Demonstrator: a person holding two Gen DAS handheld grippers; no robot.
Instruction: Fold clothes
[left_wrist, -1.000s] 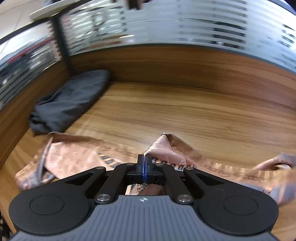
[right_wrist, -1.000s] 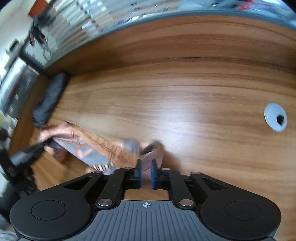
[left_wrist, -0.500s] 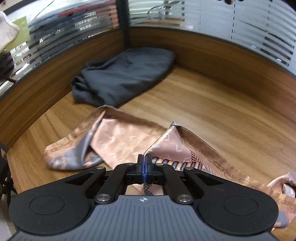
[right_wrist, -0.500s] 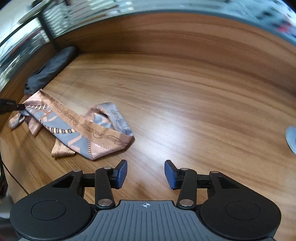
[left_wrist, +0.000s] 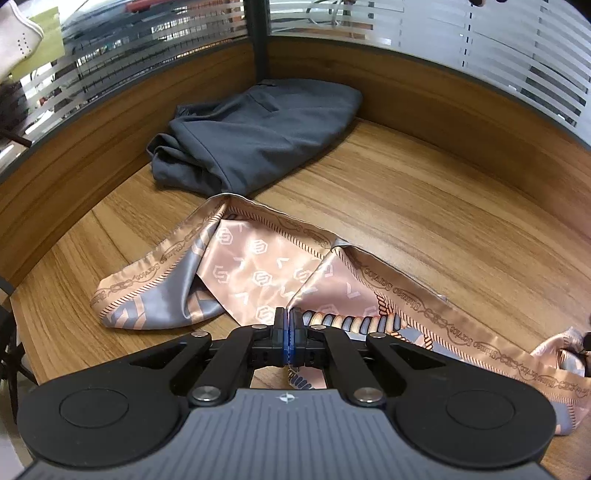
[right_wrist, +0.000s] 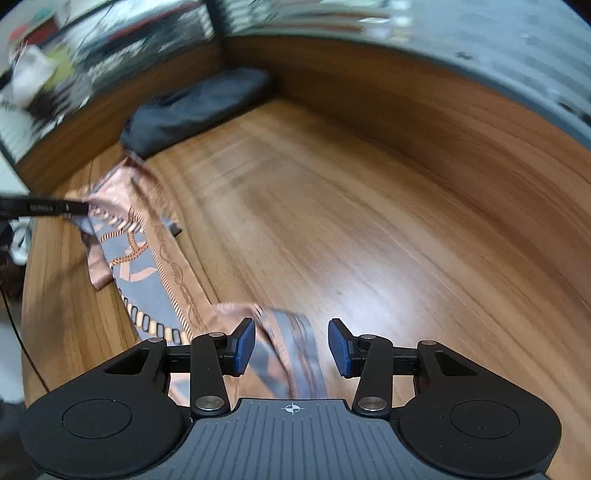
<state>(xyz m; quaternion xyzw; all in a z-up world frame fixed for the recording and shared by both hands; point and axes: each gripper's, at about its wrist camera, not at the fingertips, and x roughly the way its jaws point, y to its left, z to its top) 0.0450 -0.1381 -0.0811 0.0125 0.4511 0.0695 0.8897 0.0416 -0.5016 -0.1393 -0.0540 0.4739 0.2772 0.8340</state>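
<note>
Left wrist view: grey folded garment (left_wrist: 258, 136) lies in the far corner of the wooden counter (left_wrist: 424, 221), and the pink-and-grey scarf (left_wrist: 258, 273) is spread crumpled nearer, one fold pinched in the closed left claw (left_wrist: 287, 325). Right wrist view, blurred: left claw (right_wrist: 77, 208) enters at the left edge holding the scarf (right_wrist: 147, 258), which trails across the counter (right_wrist: 369, 221) to the right claw (right_wrist: 291, 345). Its jaws stand apart, scarf end lying between them, blue pads (right_wrist: 245, 345) not pressing.

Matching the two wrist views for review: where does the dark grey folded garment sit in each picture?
Left wrist view: dark grey garment, upper centre, in the desk's far corner beyond the scarf.
Right wrist view: upper left, blurred, same corner.
Shared landmark: the dark partition post behind it.
</note>
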